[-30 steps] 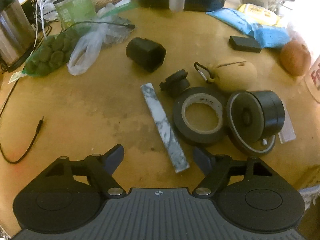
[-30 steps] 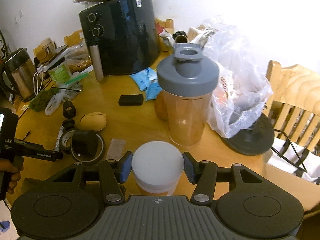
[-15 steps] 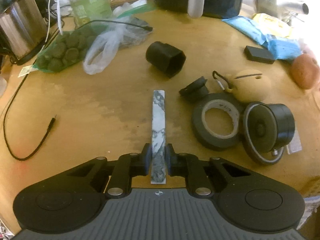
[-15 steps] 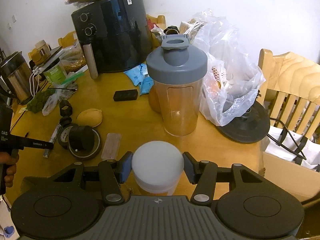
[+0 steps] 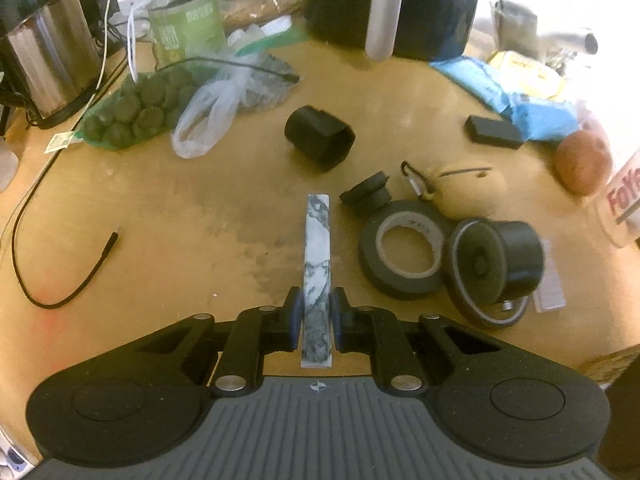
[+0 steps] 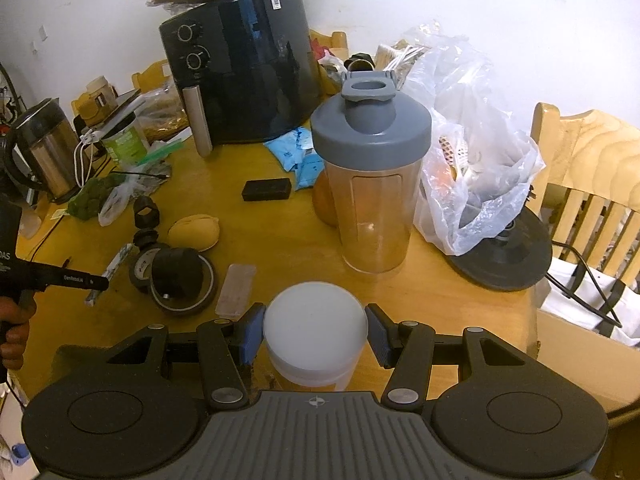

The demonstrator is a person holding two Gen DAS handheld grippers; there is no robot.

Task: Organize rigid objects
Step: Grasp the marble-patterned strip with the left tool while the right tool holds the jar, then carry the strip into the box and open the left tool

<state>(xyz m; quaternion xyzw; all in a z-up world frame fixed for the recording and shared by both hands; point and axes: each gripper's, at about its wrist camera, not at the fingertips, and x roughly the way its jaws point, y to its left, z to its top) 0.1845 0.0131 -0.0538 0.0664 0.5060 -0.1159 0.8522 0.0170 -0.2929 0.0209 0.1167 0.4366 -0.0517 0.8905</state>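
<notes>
My left gripper [image 5: 316,316] is shut on the near end of a long marble-patterned white bar [image 5: 318,252], which points away over the wooden table [image 5: 160,232]. Right of it lie a black tape roll [image 5: 404,252], a black cylinder on a ring [image 5: 500,264], a small black cap [image 5: 366,194] and a black hexagonal socket [image 5: 320,136]. My right gripper [image 6: 314,334] is shut on a white-lidded round jar [image 6: 314,324] above the table's near edge. A grey-lidded shaker bottle [image 6: 372,176] stands behind the jar. The left gripper [image 6: 96,282] and the bar show at left.
A black air fryer [image 6: 244,72], steel kettle [image 6: 44,148], green tub [image 5: 188,28], bagged green balls [image 5: 136,108], cables [image 5: 60,276], blue packets [image 5: 520,96], a small black box [image 6: 266,190], a tan pouch [image 5: 468,192], plastic bags [image 6: 472,160] and a wooden chair [image 6: 592,184] surround the work area.
My left gripper closed on the marble bar, which turned from slanted to straight ahead. The right gripper with the jar shifted slightly; the shaker bottle appears further off.
</notes>
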